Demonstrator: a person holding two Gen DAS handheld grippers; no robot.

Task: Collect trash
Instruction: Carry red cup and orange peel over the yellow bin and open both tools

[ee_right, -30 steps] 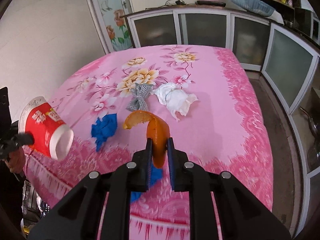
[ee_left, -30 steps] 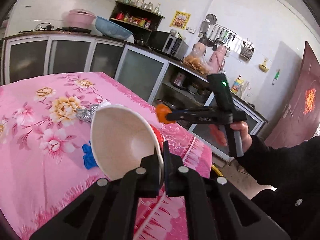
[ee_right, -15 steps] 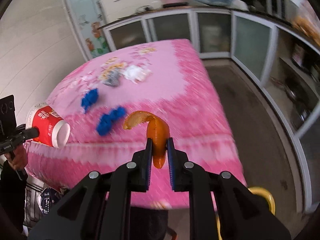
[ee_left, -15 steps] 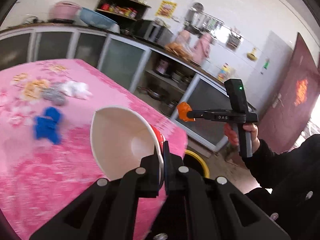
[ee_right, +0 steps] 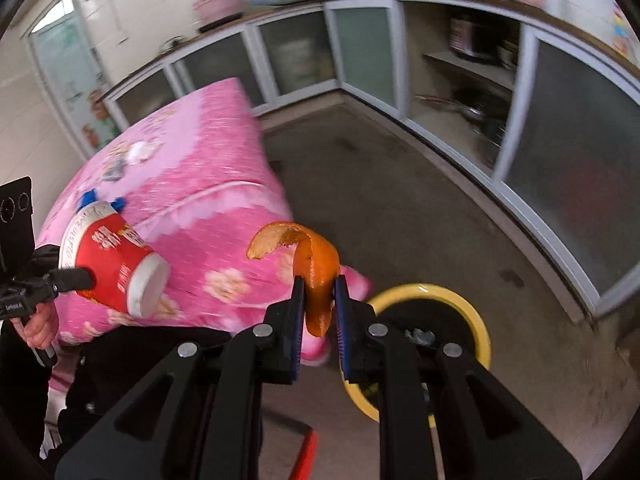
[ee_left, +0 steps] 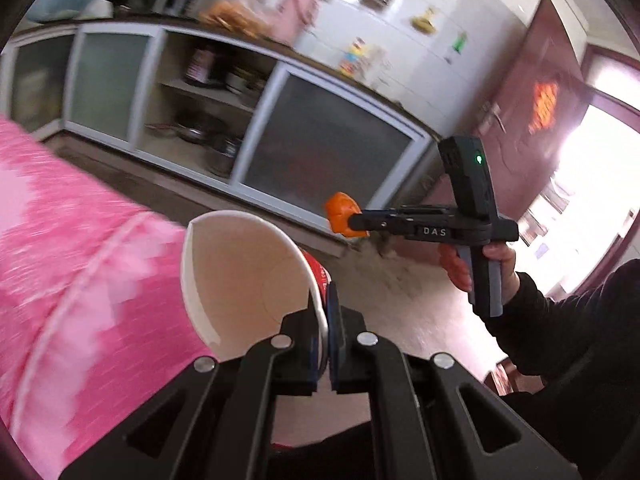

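My left gripper [ee_left: 325,334] is shut on the rim of a red paper cup [ee_left: 244,276] with a white inside, held off the table's edge. From the right wrist view the same cup [ee_right: 114,266] hangs at the left, bottom toward the camera. A curled orange peel [ee_right: 316,268] is pinched in my right gripper [ee_right: 318,312], above the floor just left of a yellow-rimmed bin [ee_right: 432,332]. The left wrist view shows that right gripper [ee_left: 352,220] at mid right with the peel [ee_left: 340,218] at its tip.
The table with the pink floral cloth [ee_right: 192,184] carries blue scraps [ee_right: 90,198], a grey scrap and a white tissue [ee_right: 140,152]. Glass-front cabinets [ee_right: 560,184] line the far side of the bare floor. A person's dark sleeve [ee_left: 560,320] is at right.
Both grippers have swung off the table toward the floor with cup and peel still held. The yellow-rimmed bin has come into the right wrist view, under the peel.
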